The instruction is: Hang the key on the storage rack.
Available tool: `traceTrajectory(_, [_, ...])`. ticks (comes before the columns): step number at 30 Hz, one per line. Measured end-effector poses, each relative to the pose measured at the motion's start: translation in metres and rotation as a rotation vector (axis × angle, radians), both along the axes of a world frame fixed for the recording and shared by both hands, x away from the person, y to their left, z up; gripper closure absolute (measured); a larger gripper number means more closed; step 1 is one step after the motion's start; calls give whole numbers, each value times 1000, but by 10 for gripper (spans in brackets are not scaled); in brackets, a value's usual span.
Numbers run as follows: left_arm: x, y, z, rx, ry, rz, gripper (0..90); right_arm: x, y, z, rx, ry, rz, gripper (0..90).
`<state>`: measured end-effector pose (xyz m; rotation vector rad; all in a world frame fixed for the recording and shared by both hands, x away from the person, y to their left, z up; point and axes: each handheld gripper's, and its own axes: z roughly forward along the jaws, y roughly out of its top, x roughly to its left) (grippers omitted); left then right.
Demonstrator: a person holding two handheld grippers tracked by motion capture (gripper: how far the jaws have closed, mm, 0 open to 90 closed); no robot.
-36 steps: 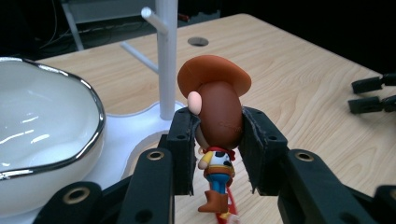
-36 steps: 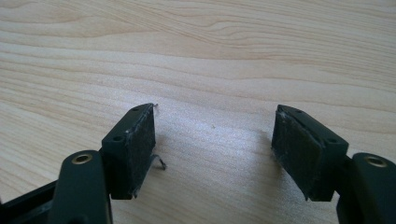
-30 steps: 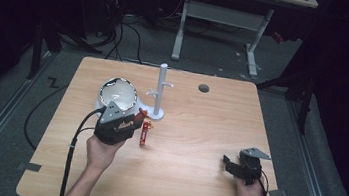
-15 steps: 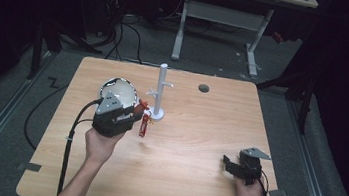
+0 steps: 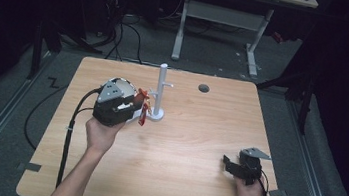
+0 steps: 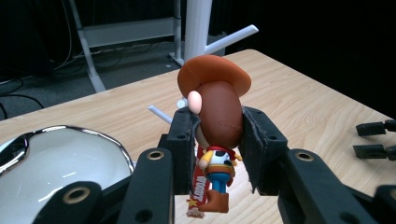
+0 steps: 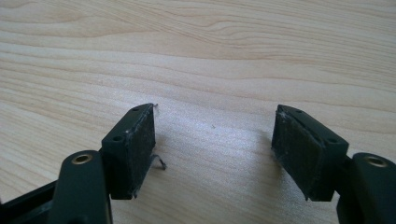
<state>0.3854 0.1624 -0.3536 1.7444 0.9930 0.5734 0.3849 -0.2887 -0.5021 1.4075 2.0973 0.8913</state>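
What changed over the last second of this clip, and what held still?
The left gripper, shut on the cowboy figure throughout, lifted it off the table and carried it toward the white peg stand; the figure now hangs beside the post with its red tag dangling. The right gripper stayed open and parked near the table's front right corner. The bowl and stand did not move.

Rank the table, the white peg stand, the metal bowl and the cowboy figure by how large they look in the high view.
1. table, by far the largest.
2. white peg stand and metal bowl: too alike to rank, the bowl partly behind the left gripper.
3. cowboy figure, smallest, clamped in that gripper.
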Motion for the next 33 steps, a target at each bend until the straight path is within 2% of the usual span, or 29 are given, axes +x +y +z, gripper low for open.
traceTrajectory(12, [15,-2,5,11,4,25,663,0,0,0,0,0,0,308])
traceTrajectory(17, [21,-1,2,15,20,35,663,0,0,0,-1,0,1,308])
traceTrajectory(21, [26,-3,-1,37,27,49,663,0,0,0,-1,0,1,308])
traceTrajectory(33, [37,-4,-5,40,40,68,663,0,0,0,-2,0,1,307])
